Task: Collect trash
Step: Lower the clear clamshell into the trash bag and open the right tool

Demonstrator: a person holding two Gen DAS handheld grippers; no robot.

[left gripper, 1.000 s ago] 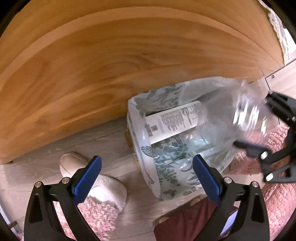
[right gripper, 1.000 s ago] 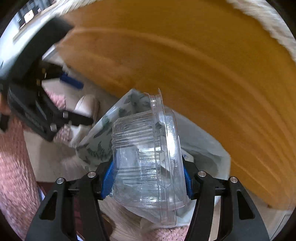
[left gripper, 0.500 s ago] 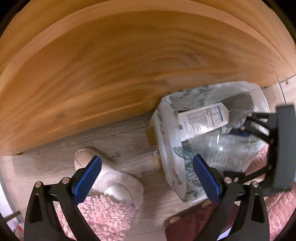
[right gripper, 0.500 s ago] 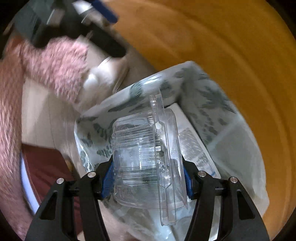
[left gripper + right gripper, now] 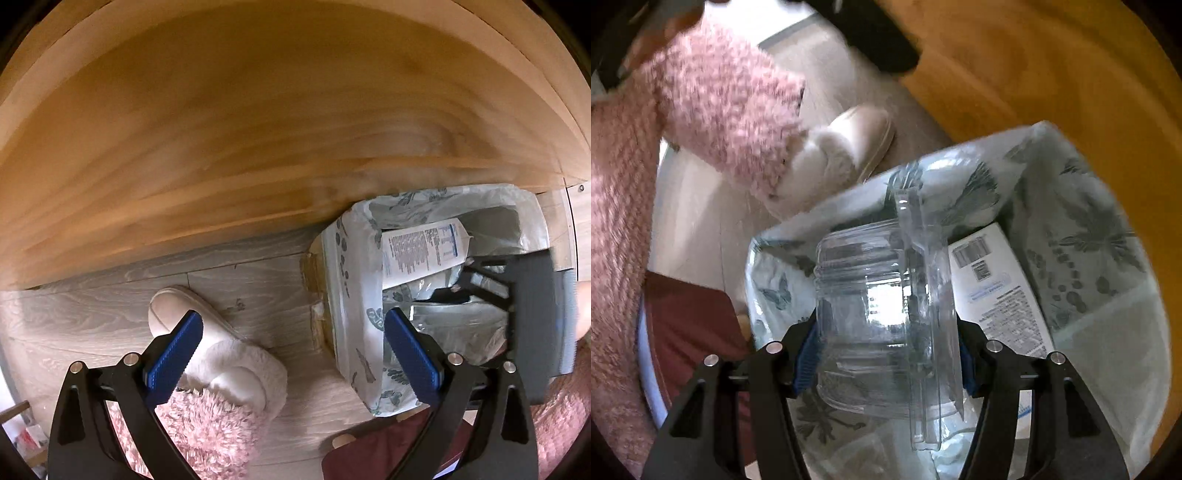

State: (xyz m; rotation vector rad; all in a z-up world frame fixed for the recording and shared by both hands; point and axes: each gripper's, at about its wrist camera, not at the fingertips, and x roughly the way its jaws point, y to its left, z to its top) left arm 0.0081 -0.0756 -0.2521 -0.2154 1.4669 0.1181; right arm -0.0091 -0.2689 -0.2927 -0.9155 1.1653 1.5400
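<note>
A pale slipper [image 5: 207, 332] lies on the floor under the left tool [image 5: 291, 354], whose jaws gape empty. Beside it, the right tool [image 5: 886, 362] clamps a clear plastic container [image 5: 882, 317] over the leaf-print bin bag [image 5: 1071, 236], where a white packet [image 5: 997, 291] shows a barcode and unreadable small print.

We see a pale grey wood-plank floor [image 5: 258, 280] running up to a broad panel of honey-coloured wood [image 5: 258, 129]. On the floor stands a cream fleece-lined slipper [image 5: 221, 354], its toe toward the wood panel, with a fuzzy pink trouser leg [image 5: 207, 428] rising out of it. Nearer the lower edge we make out dark maroon fabric [image 5: 380, 446], its nature unclear.
</note>
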